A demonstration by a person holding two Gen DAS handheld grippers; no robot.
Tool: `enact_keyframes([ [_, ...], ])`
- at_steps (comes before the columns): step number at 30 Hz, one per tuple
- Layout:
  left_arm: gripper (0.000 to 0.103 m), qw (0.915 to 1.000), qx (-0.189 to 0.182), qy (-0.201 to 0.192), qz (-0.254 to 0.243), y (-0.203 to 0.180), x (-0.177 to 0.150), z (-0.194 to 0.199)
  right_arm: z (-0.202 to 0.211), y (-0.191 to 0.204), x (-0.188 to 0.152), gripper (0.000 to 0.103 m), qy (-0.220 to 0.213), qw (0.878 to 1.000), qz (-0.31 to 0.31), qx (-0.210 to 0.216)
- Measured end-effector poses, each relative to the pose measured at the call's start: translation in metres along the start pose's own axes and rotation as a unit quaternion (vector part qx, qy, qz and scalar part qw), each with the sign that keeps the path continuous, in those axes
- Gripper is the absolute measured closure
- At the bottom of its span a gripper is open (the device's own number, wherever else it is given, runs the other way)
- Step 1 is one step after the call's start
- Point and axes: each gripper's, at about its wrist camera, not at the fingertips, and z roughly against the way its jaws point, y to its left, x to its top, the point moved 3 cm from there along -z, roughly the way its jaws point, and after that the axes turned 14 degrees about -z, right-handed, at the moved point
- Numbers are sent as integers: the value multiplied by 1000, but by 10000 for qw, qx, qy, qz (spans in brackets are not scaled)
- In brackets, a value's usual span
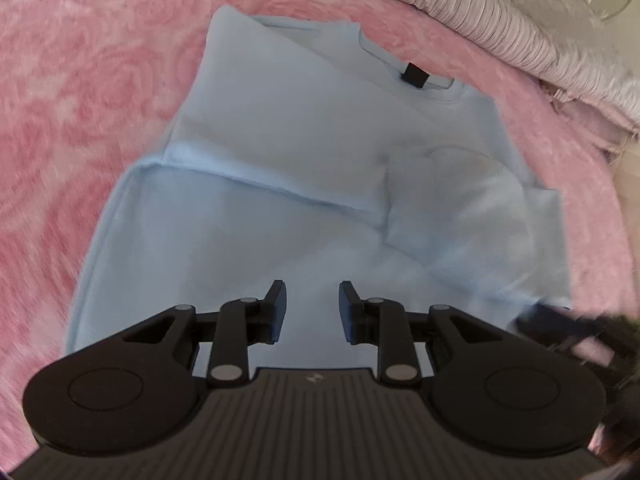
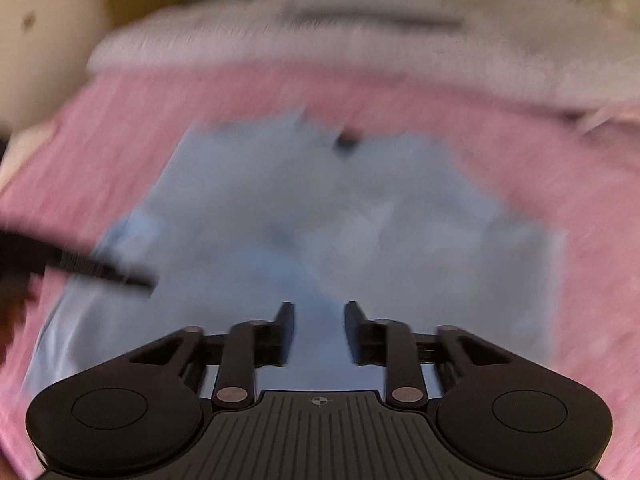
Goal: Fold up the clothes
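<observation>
Nearest the lens in each wrist view, the tongs stand with a clear gap between their pads and nothing pinched: the left gripper and the right gripper both hang over the near end of the pale blue shirt, cloth showing through the gap.

That shirt lies flat on the pink blanket, its long axis running straight away from both tongs — hem end close beneath them, collar far off, marked by the black neck label. Both sides look folded in: a fold edge slants across the middle in the left view, and a sleeve panel lies over the right half. So it reads as a narrowed strip, part-folded.

Both tongs sit at the hem end, the left toward the left edge, the right toward the right; in the blurred right view the left one shows as a dark streak at the side. If a lengthwise fold follows, hem travels toward collar.

Beyond the collar runs a grey striped cover.
</observation>
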Motion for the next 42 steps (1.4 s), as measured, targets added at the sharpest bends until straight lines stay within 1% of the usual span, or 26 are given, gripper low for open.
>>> enact_keyframes([
  [1,77,9999,-117,-16,12,-2,-2,-1,-3,-2,-9,71,165,9998,-67,-52],
  [3,76,9994,-348,-32,-10,-10,-6,-5,-11,-27,-15,70,484,9976,-383,-320],
  [5,76,9985,-545,-41,-3,-18,-8,-12,-12,-58,-21,70,672,9916,-915,-618],
  [6,76,9977,-669,-58,92,-22,-7,-17,-12,-73,-25,70,760,9871,-1186,-767],
  [7,76,9967,-775,-81,208,-24,-5,-22,-9,-90,-27,70,782,9809,-1550,-882],
  [9,74,9928,-1044,-115,582,-26,0,-35,-3,-117,-29,70,659,9701,-2153,-901],
  [11,74,9848,-1318,-104,1129,-25,7,-49,3,-142,-31,70,524,9561,-2739,-903],
  [13,74,9734,-1589,-184,1641,-25,11,-60,9,-168,-33,70,386,9383,-3315,-901],
  [14,74,9688,-1642,-213,1843,-25,12,-66,12,-181,-34,70,317,9281,-3598,-899],
  [16,73,9613,-1604,-271,2222,-25,10,-75,18,-207,-35,70,178,9051,-4154,-893],
  [18,72,9488,-1756,-390,2596,-25,8,-81,21,-211,-33,70,125,9039,-4175,-922],
  [20,74,9400,-1818,-376,2863,-28,6,-89,20,-212,-34,70,131,9057,-4130,-946],
  [21,75,9362,-1879,-379,2946,-30,5,-92,19,-213,-34,70,135,9066,-4107,-958],
  [22,79,9348,-1908,-422,2965,-33,5,-92,18,-213,-35,70,139,9075,-4084,-970],
  [23,88,9382,-1945,-487,2822,-37,7,-89,18,-214,-35,70,143,9084,-4061,-982],
  [24,92,9414,-1982,-552,2672,-41,10,-85,17,-214,-36,70,146,9093,-4038,-994],
  [27,96,9568,-2028,-915,1870,-53,27,-55,15,-216,-37,70,158,9120,-3968,-1030],
  [30,96,9668,-1912,-1444,890,-60,56,-15,14,-216,-32,70,102,9154,-3881,-1065],
  [31,96,9687,-1729,-1724,455,-60,66,1,14,-214,-27,70,48,9173,-3838,-1059],
  [32,96,9681,-1470,-2027,-23,-59,75,16,14,-213,-21,70,-8,9192,-3794,-1052],
  [34,96,9603,-882,-2539,-749,-47,87,40,12,-208,-10,70,-127,9241,-3695,-967],
  [35,96,9582,-618,-2641,-911,-36,90,44,10,-205,-5,70,-180,9266,-3643,-911],
  [37,96,9654,-276,-2450,-846,-7,90,35,4,-196,2,70,-156,9313,-3544,-824],
  [39,96,9794,-31,-1937,-571,24,85,7,-6,-189,5,70,-74,9348,-3468,-771],
  [40,96,9852,-37,-1671,-383,38,80,-8,-11,-184,6,70,-32,9364,-3430,-738],
  [42,96,9881,-72,-1510,-291,46,73,-21,-20,-177,8,70,25,9407,-3327,-662],
])
